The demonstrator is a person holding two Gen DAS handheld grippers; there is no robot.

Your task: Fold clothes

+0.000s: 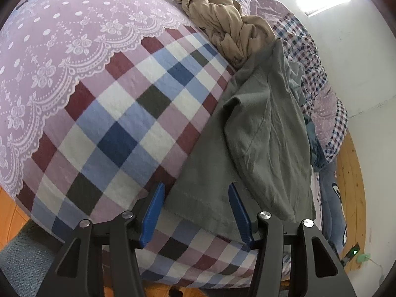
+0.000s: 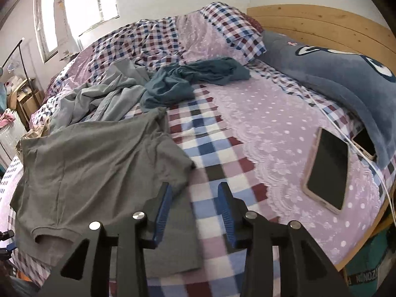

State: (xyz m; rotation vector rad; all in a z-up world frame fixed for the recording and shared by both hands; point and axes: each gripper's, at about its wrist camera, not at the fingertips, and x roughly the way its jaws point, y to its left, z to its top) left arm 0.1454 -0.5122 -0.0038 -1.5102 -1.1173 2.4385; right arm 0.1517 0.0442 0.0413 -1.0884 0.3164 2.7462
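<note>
A grey T-shirt (image 1: 259, 133) lies partly folded on the checked bedspread (image 1: 118, 128), one sleeve turned over onto its body. My left gripper (image 1: 196, 190) is open and empty, its jaws straddling the shirt's bottom hem corner. In the right wrist view the same grey T-shirt (image 2: 94, 163) lies left of centre. My right gripper (image 2: 194, 188) is open and empty, its left finger over the shirt's right edge and its right finger over the bare bedspread (image 2: 215, 148).
A crumpled tan garment (image 1: 222, 24) lies beyond the shirt. A teal garment (image 2: 188, 79) and a light grey garment (image 2: 104, 94) lie further up the bed. A phone (image 2: 326, 170) with a white cable and a blue-grey plush pillow (image 2: 346, 79) lie at the right, by the wooden headboard (image 2: 321, 22).
</note>
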